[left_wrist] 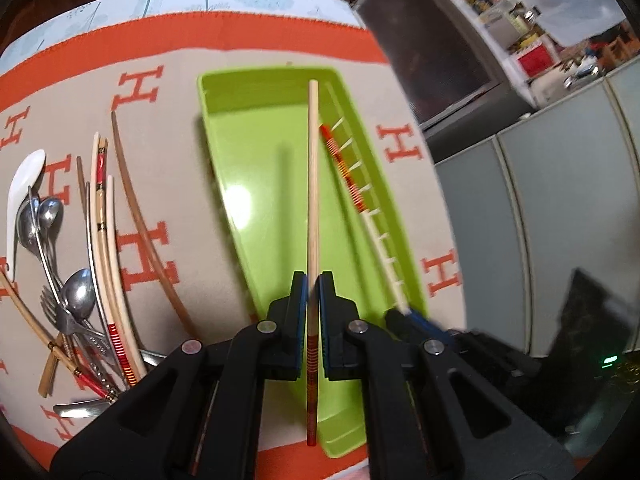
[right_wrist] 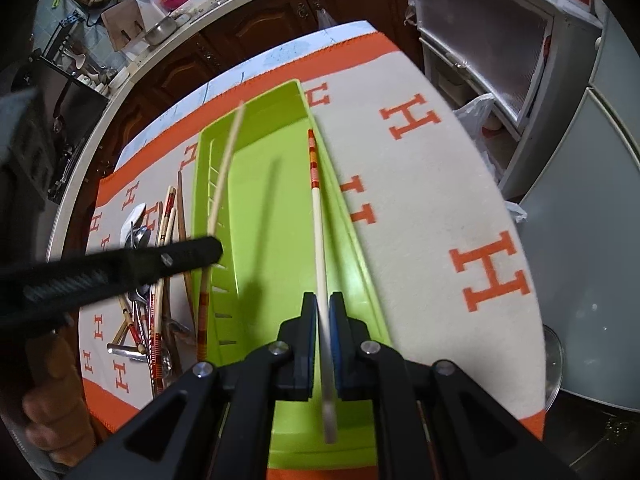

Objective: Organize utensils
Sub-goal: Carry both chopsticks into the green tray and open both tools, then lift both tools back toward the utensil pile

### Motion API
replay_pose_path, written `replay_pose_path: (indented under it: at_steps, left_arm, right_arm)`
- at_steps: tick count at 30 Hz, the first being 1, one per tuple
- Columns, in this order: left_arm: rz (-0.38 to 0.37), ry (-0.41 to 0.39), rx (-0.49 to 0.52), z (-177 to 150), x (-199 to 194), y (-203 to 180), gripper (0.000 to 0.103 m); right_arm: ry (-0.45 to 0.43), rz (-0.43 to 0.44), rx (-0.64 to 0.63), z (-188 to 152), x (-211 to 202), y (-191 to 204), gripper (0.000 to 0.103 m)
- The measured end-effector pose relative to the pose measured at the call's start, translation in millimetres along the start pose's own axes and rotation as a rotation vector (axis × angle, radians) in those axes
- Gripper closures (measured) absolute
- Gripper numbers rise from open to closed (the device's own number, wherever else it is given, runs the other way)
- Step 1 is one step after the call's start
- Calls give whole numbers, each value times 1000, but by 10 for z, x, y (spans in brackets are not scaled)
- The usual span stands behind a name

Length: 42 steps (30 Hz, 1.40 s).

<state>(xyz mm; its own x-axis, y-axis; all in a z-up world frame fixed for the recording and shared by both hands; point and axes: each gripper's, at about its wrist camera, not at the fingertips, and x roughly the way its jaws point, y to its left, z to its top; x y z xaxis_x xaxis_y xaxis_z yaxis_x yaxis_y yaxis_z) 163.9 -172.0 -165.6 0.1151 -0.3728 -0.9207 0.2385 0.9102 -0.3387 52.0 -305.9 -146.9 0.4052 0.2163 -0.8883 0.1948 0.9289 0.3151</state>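
Chopsticks are in both grippers, one each, held over a long lime-green tray point(left_wrist: 248, 152) that lies on a beige and orange cloth point(left_wrist: 168, 92) printed with the letter H, spread over the counter. The left gripper point(left_wrist: 313, 280) has its fingers clenched on a pale wooden chopstick point(left_wrist: 313, 184), gripping it near its red-banded end so the long plain part points forward above the tray floor. The right gripper point(right_wrist: 323, 300) is clamped on a cream chopstick point(right_wrist: 319, 232) partway along, its orange-striped end pointing away beside the tray's right wall. Left of the tray, a loose heap of utensils point(left_wrist: 76, 280) waits on the cloth: metal spoons, forks, a white ceramic spoon and more chopsticks.

Each chopstick looks light, thin and stiff, with a smooth, likely slippery finish. Gripped near one end it could pivot between the fingers; a hold nearer the middle should keep it steadier. The ceramic spoon is probably the one fragile piece.
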Motion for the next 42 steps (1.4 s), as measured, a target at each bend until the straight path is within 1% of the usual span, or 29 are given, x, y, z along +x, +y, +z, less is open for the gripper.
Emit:
replay_pose_path:
  at_steps: [3, 4, 5, 7, 10, 11, 14, 20, 22, 24, 25, 26, 27, 28, 29, 30, 33, 35, 37, 40, 42]
  left_arm:
    - [14, 6, 2, -48, 49, 5, 99]
    - [18, 5, 0, -59, 46, 5, 99]
    - [18, 3, -2, -66, 49, 2, 99]
    - [12, 9, -7, -78, 49, -3, 99]
    - [8, 11, -5, -99, 43, -19, 99]
    - [11, 9, -1, -110, -1, -5, 99]
    - [35, -2, 32, -187, -65, -20, 99]
    - [102, -52, 126, -443, -349, -12, 97]
    - [125, -84, 155, -539, -477, -1, 93]
    - [155, -128, 185, -653, -628, 22, 87]
    - [165, -151, 194, -705, -699, 44, 81]
    - [175, -174, 201, -762, -773, 75, 76]
    - [189, -193, 203, -815, -842, 119, 74]
    - [202, -206, 202, -854, -898, 163, 72]
    - [222, -222, 198, -903, -960, 221, 71]
    - [236, -232, 195, -935, -1007, 270, 71]
    - [320, -267, 191, -1066, -1135, 432, 71]
    - [357, -281, 183, -1141, -1201, 530, 71]
    - [363, -279, 171, -1203, -1249, 629, 71]
    - [355, -275, 153, -1269, -1310, 781, 71]
    - [353, -278, 134, -1305, -1360, 872, 71]
  right_arm:
    - [-11, 20, 4, -11, -90, 5, 93]
    - [-15, 21, 3, -13, -113, 7, 86]
    - [-24, 21, 3, -22, -153, 10, 76]
    - [-48, 23, 13, -32, -230, 2, 69]
    - [-66, 17, 22, -41, -314, 7, 69]
    - [-73, 3, 22, -55, -348, 10, 69]
    - [-94, -19, 12, -93, -434, 49, 69]
    - [-133, -25, -24, -200, -576, 185, 69]
    - [-152, -19, -32, -230, -619, 232, 69]
    - [-174, -28, -53, -276, -673, 311, 69]
    - [-178, -40, -61, -291, -689, 347, 68]
    - [-176, -50, -65, -307, -696, 370, 63]
    - [-168, -60, -67, -327, -700, 400, 59]
    - [-164, -65, -67, -348, -704, 426, 52]
    - [-166, -71, -70, -366, -710, 455, 50]
    - [-168, -82, -76, -387, -714, 487, 50]
    - [-162, -105, -97, -438, -705, 571, 50]
    - [-152, -104, -108, -464, -698, 627, 49]
    - [-143, -99, -119, -492, -694, 686, 48]
    - [-137, -93, -147, -533, -702, 804, 42]
    - [-143, -87, -169, -556, -716, 893, 39]
